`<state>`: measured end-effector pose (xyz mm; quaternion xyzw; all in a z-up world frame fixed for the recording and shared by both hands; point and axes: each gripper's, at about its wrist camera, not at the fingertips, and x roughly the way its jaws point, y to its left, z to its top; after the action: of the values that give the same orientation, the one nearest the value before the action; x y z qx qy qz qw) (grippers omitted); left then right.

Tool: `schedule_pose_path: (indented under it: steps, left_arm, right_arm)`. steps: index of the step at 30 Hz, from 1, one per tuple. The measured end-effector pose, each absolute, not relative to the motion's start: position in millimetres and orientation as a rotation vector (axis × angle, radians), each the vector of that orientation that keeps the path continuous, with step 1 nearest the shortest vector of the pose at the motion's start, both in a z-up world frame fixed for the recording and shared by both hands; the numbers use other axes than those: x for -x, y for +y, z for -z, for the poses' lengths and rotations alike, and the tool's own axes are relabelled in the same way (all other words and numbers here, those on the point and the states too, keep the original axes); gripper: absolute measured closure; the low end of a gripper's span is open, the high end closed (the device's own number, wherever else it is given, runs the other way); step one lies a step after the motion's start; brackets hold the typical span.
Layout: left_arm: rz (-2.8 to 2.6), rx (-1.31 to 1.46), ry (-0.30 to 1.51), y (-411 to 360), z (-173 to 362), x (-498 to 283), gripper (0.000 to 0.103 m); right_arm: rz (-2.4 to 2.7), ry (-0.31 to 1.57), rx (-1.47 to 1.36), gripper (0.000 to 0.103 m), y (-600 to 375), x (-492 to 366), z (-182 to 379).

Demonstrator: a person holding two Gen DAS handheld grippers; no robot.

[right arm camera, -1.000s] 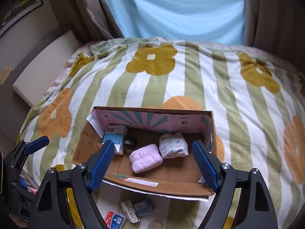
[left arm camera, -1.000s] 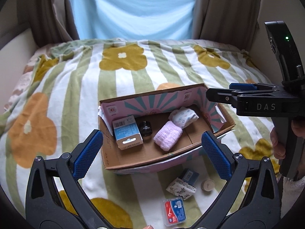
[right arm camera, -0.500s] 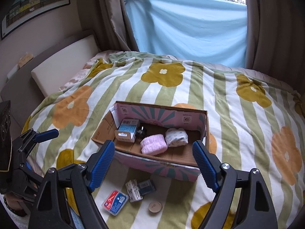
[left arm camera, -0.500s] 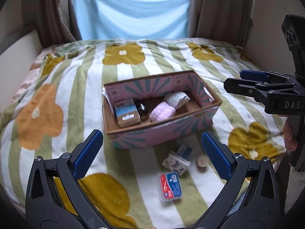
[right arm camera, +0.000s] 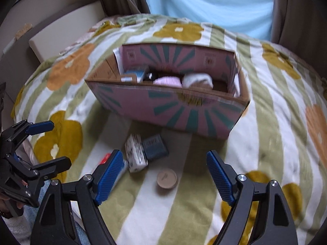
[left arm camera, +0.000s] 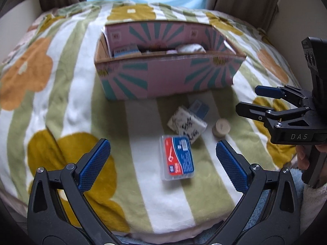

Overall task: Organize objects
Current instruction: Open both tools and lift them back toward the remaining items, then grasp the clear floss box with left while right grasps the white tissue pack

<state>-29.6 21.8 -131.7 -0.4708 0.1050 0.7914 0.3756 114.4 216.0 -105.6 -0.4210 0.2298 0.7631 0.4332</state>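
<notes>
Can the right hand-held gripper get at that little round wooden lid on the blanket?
Probably yes: the round lid lies alone on the blanket, right ahead of the open right hand-held gripper, nothing covering it.

A flowered, striped blanket (left arm camera: 67, 94) covers the bed below a blue curtain (right arm camera: 214, 6).

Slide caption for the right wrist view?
Open right tongs above a round wooden lid beside a pink box on the blanket.

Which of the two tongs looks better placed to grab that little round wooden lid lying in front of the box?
Right, probably. The right tongs stand open with the round lid between their tips; the left tongs are lined up on the red-and-blue case.
</notes>
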Motion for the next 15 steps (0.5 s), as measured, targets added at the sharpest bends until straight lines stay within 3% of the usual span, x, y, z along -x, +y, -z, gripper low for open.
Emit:
schedule_pose_path:
  steps: [13,15]
  left_arm:
    - [-1.953,1.286,0.281,43,191,17,0.001]
    - [-1.945,1.300,0.268,44,196,20,0.001]
  right_arm:
    - [-2.018,0.734,1.104,0.023,222,-85,162]
    - [-2.020,0.756,1.117,0.029,225,-81,172]
